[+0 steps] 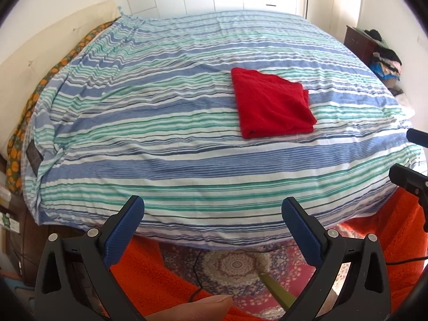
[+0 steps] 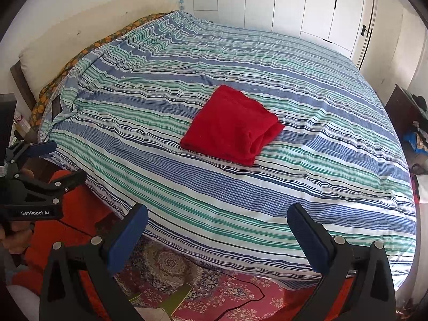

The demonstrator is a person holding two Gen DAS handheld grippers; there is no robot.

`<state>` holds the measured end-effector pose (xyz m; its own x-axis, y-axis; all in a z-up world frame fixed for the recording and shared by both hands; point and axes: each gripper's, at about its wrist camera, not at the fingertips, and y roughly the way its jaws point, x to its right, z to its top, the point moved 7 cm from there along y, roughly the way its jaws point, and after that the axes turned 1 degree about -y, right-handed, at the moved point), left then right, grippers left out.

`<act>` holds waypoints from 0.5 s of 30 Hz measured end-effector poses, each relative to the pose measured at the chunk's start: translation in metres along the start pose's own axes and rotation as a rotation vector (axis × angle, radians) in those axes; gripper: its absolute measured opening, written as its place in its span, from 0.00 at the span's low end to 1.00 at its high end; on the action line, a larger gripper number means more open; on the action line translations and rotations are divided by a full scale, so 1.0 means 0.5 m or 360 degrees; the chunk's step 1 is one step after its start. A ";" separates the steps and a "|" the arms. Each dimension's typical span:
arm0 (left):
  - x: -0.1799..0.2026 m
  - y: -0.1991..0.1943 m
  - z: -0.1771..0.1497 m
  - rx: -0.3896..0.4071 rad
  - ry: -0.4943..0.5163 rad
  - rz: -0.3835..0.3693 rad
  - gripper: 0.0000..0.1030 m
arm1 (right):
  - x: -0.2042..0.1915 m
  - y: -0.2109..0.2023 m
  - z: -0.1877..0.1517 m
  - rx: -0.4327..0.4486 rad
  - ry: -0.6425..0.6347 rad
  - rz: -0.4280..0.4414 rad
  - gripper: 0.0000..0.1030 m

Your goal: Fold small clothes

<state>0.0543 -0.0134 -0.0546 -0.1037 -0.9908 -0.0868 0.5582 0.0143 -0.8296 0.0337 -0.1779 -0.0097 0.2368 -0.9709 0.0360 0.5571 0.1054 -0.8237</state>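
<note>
Bed: a wide bed fills the room, covered by a striped duvet in blue, green and white, its surface softly wrinkled.
Wardrobe: white cupboard doors run along the far wall behind the bed.
Floor: a patterned rug in reds and blues lies at the near edge of the bed, with a thin black cable trailing across it.
Side clutter: a dark wooden nightstand on the far right side, with a heap of mixed clothes beside it.
Red garment: a folded red cloth lies flat on the duvet, roughly mid-bed, in a neat rectangular packet with layered edges showing on its right side; nothing touches it.
Left gripper: left gripper hangs over the bed's near edge, well short of the cloth, fingers spread wide and holding nothing.
Right gripper: right gripper sits likewise at the near edge, blue-padded fingers wide apart, empty.
</note>
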 end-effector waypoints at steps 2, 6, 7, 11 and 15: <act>-0.002 -0.003 0.004 0.0024 -0.0022 -0.0011 1.00 | -0.007 -0.002 0.000 0.0007 -0.0013 0.0028 0.99; -0.024 -0.021 0.025 0.0130 -0.0120 -0.0010 1.00 | -0.012 -0.007 -0.003 0.0038 0.0006 0.0102 0.99; -0.032 -0.027 0.033 0.0182 -0.0145 0.0003 1.00 | -0.011 -0.010 -0.002 0.0050 0.0014 0.0118 0.99; -0.055 -0.038 0.063 0.0318 -0.0160 0.0045 1.00 | 0.000 -0.025 0.009 0.0114 0.0048 0.0146 0.99; -0.049 -0.040 0.073 0.0319 -0.0075 0.0092 1.00 | 0.033 -0.034 0.023 0.0145 0.0145 0.0077 0.99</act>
<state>0.0758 0.0059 -0.0157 -0.0310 -0.9944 -0.1011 0.7150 0.0486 -0.6974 0.0373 -0.1934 0.0111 0.1939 -0.9793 -0.0575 0.6180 0.1675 -0.7682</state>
